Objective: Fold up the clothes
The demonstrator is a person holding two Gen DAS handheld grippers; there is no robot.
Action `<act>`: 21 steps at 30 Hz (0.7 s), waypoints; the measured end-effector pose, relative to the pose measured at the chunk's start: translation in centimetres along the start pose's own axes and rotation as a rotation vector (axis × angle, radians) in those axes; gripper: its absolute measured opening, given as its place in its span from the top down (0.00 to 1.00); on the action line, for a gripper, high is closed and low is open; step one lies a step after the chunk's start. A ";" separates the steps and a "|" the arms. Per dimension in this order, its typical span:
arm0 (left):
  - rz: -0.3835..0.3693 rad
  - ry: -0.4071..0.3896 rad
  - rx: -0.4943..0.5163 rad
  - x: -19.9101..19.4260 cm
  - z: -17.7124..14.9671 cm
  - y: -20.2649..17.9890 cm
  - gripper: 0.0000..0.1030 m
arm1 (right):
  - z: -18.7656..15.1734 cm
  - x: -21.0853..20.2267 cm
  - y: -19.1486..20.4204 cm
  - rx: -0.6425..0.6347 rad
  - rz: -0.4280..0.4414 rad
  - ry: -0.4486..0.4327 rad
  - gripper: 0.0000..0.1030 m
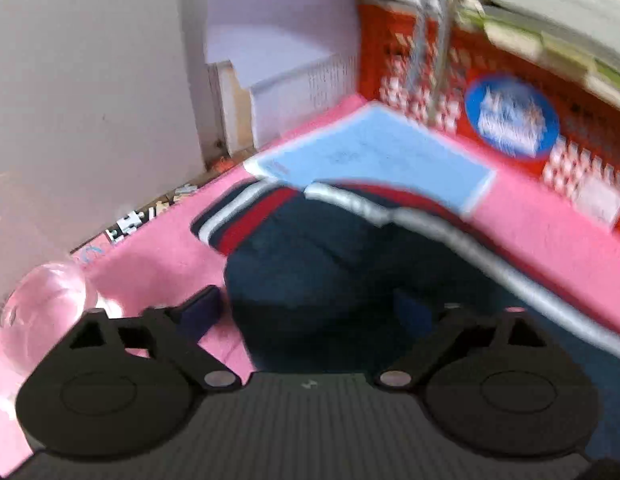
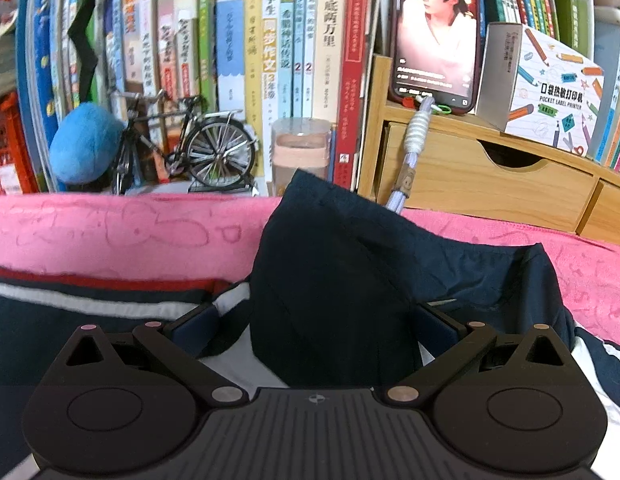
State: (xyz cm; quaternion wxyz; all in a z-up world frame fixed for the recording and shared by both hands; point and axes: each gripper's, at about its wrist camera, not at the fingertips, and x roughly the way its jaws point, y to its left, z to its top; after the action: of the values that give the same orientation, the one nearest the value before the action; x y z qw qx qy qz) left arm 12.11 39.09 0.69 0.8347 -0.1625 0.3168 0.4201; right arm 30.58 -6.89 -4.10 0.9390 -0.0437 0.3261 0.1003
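Navy garment (image 2: 342,280) lay on the pink cloth (image 2: 110,228); we saw the right hand-held gripper (image 2: 322,328) pinching a raised fold, the left hand-held gripper (image 1: 310,312) spread above it.

Likely home study corner: crammed children's books (image 2: 270,40), wooden drawers (image 2: 490,176), pink towel (image 2: 110,228).

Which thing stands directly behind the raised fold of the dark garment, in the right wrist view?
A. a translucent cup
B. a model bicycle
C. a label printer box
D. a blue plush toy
A: the translucent cup stands just behind the peak of the dark garment, against the books.
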 end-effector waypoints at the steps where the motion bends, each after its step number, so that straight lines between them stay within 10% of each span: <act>1: 0.009 -0.018 0.007 -0.2 0.0 -0.3 0.62 | 0.1 0.0 -0.2 0.015 0.005 -0.006 0.03; 5: -0.005 -0.078 0.041 -0.8 0.8 -1.4 0.83 | 0.9 -0.4 -0.4 0.015 -0.017 -0.011 0.35; 6: -0.010 -0.097 0.048 -0.8 1.2 -1.6 0.85 | 1.3 -0.6 -0.5 0.012 -0.019 -0.012 0.64; 8: -0.011 -0.136 0.060 -1.0 2.2 -2.0 0.86 | 2.6 -1.1 -0.8 0.019 0.027 -0.012 0.90; 15: 0.078 -0.287 0.089 -2.2 5.9 -3.4 0.88 | 5.3 -2.0 2.4 -0.146 0.046 -0.066 0.93; 21: 0.249 -0.180 0.213 1.2 4.1 -4.4 0.83 | 5.2 1.7 3.0 -0.103 0.078 -0.019 0.92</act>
State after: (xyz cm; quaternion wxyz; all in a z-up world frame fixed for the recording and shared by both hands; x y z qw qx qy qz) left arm 17.76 39.37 2.97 0.8138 0.0054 0.3011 0.4970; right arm 34.42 -2.86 -1.12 0.9339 -0.0784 0.3130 0.1538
